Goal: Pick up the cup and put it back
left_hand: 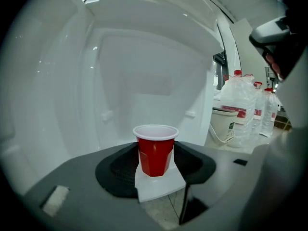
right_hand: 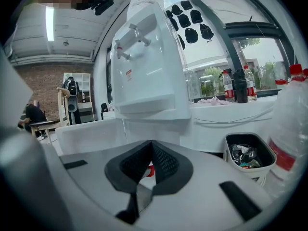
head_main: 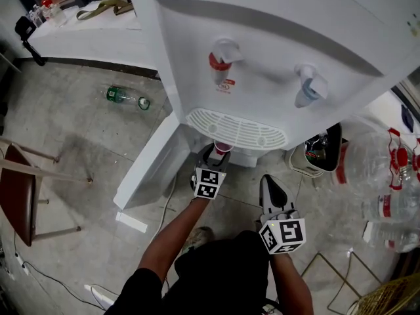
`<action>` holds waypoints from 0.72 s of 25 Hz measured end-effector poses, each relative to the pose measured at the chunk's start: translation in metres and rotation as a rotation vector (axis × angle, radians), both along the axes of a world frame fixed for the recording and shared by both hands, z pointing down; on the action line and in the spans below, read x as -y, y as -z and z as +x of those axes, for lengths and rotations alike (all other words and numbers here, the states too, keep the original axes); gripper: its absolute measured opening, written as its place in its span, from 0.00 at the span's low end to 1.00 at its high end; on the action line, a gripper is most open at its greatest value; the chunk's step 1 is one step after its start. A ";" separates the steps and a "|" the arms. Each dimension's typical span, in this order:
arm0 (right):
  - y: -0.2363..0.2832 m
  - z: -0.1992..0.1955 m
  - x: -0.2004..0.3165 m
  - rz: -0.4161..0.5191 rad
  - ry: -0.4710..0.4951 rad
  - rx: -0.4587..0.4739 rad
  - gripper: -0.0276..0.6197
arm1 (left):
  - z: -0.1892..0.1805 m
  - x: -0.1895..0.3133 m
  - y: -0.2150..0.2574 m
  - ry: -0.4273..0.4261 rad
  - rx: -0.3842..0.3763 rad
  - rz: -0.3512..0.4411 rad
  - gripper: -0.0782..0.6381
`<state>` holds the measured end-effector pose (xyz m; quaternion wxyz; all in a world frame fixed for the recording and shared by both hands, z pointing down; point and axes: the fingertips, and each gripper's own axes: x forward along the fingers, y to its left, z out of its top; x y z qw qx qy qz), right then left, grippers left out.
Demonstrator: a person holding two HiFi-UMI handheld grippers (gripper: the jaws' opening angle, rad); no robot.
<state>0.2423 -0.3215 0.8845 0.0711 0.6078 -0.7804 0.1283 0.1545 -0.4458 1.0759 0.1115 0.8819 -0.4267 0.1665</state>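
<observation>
As you look down, far left: chair (head_main: 16, 199), then green bottle (head_main: 126, 97) lying on floor, both well apart from work. Your left gripper (head_main: 216, 155) reaches under drip grille (head_main: 236, 130) of white water dispenser (head_main: 262, 31), fingers at middling width, pads against both sides of red cup (left_hand: 155, 155). Cup stands upright on white ledge (left_hand: 161, 189) below grille. Your right gripper (head_main: 267, 181) hangs just right, nearer your body, fingers together, nothing between them. Further right: bin (head_main: 321, 151) with black liner, then clear water jugs (head_main: 367, 163).

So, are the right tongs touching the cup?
Apart. Head view shows the right tongs well short of the cup, with floor between them.
</observation>
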 end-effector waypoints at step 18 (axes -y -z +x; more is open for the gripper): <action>0.051 -0.020 -0.029 0.065 0.025 -0.008 0.03 | -0.069 -0.106 0.143 -0.015 -0.109 0.114 0.42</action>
